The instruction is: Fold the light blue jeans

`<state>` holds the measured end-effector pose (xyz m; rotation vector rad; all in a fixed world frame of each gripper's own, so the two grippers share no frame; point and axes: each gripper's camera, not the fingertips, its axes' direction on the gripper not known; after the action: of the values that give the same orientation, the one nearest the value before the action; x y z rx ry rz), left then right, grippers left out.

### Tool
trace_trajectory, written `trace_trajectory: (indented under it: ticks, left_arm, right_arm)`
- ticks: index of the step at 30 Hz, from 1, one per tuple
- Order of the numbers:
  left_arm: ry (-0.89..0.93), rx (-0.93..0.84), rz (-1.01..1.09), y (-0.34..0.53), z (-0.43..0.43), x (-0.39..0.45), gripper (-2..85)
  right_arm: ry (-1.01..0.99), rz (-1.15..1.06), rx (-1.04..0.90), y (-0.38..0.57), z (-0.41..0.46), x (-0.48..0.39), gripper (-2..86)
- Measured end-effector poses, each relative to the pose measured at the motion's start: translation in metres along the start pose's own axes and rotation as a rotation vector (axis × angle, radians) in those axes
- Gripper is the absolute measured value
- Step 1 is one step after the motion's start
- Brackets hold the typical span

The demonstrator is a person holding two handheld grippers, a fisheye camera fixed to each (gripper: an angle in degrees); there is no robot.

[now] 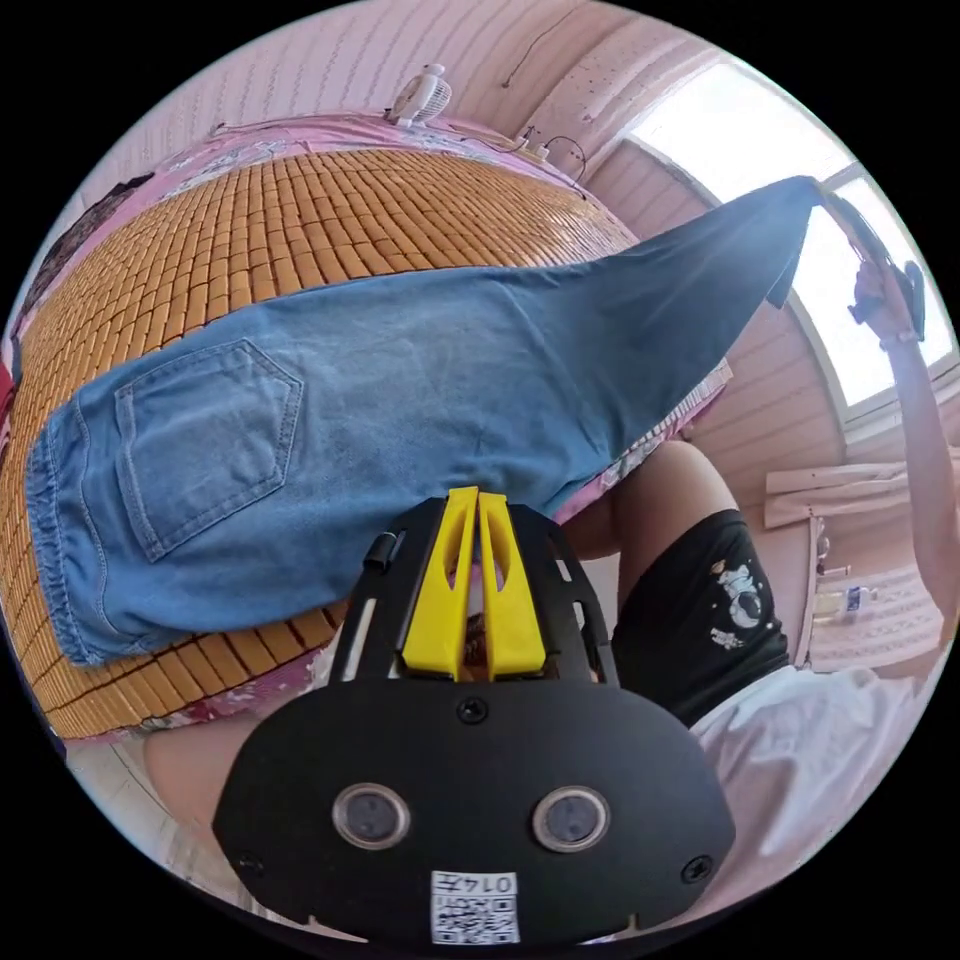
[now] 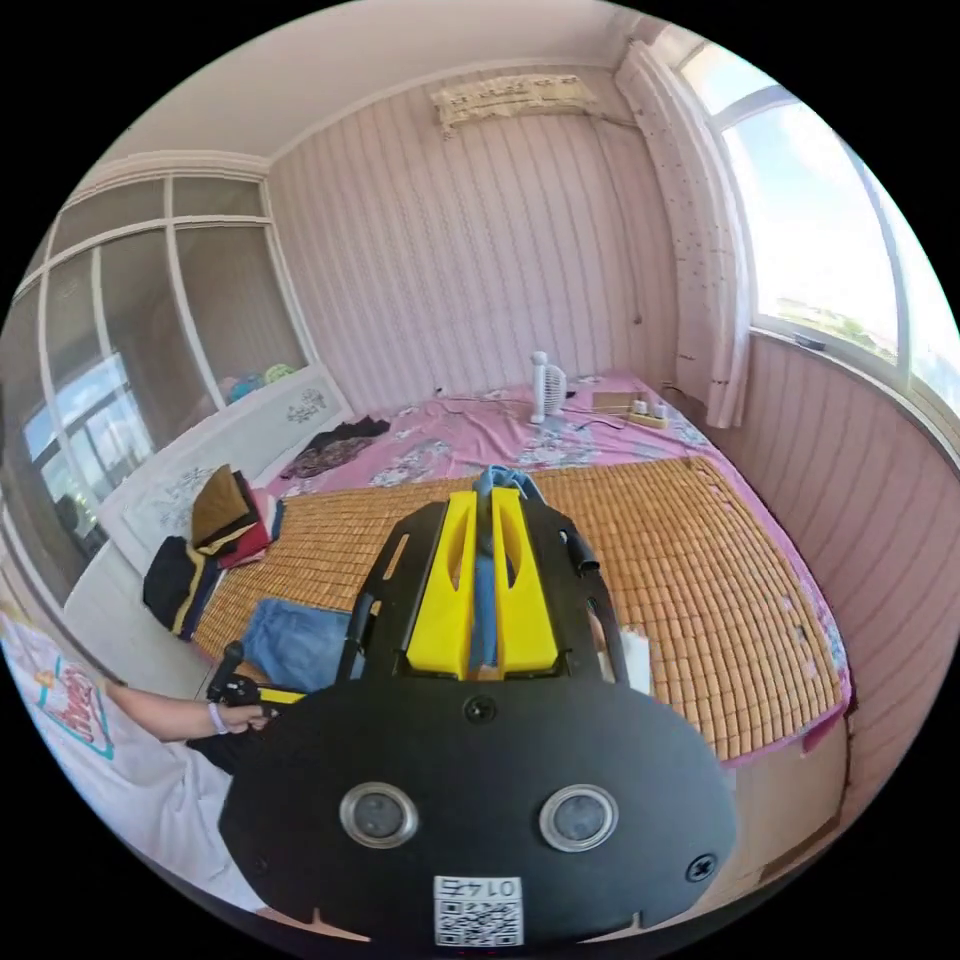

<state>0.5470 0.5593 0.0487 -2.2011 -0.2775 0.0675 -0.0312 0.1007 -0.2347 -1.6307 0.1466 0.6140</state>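
Note:
The light blue jeans [image 1: 330,420] lie on the bamboo mat [image 1: 280,220], waist and back pocket to the left. One leg rises off the mat toward the window, where my right gripper [image 1: 868,262] holds its end in a hand. In the right gripper view, my right gripper [image 2: 492,492] is shut on a strip of the jeans' denim [image 2: 485,600] running between the yellow jaws. My left gripper [image 1: 477,494] has its jaws together, tips at the jeans' near edge; I cannot tell whether cloth is pinched. The left gripper [image 2: 262,692] also sits beside the flat part of the jeans [image 2: 295,640].
A small white fan [image 2: 547,385] and a power strip [image 2: 648,413] stand at the bed's far end. Folded clothes [image 2: 215,545] are piled at the mat's left side. The person's legs in black shorts [image 1: 700,610] press against the bed's near edge. A window [image 2: 830,230] is on the right.

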Motion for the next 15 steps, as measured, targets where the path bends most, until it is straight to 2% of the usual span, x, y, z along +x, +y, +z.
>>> trace_trajectory:
  ticks: [3,4,6,9,12,15]
  left_arm:
    - [0.071,0.130,-0.069,0.038,-0.047,-0.027,-1.0]
    - [0.063,0.160,-0.081,0.050,-0.059,-0.033,-1.0]
    - [0.003,0.280,-0.183,0.102,-0.109,-0.065,-0.9]
    - [-0.073,0.387,-0.377,0.176,-0.160,-0.111,-0.8]
    - [-0.152,0.459,-0.504,0.239,-0.193,-0.142,-0.3]
    - [-0.186,0.470,-0.552,0.274,-0.200,-0.162,2.5]
  right_arm:
    - [-0.254,-0.227,-0.079,-0.034,0.061,-0.099,2.3]
    - [-0.315,-0.270,-0.101,-0.038,0.076,-0.122,2.4]
    - [-0.565,-0.399,-0.210,-0.035,0.143,-0.214,3.1]
    - [-0.729,-0.401,-0.391,0.006,0.244,-0.308,5.4]
    - [-0.763,-0.381,-0.649,0.062,0.327,-0.358,7.2]
    - [-0.695,-0.383,-0.749,0.085,0.357,-0.367,7.5]
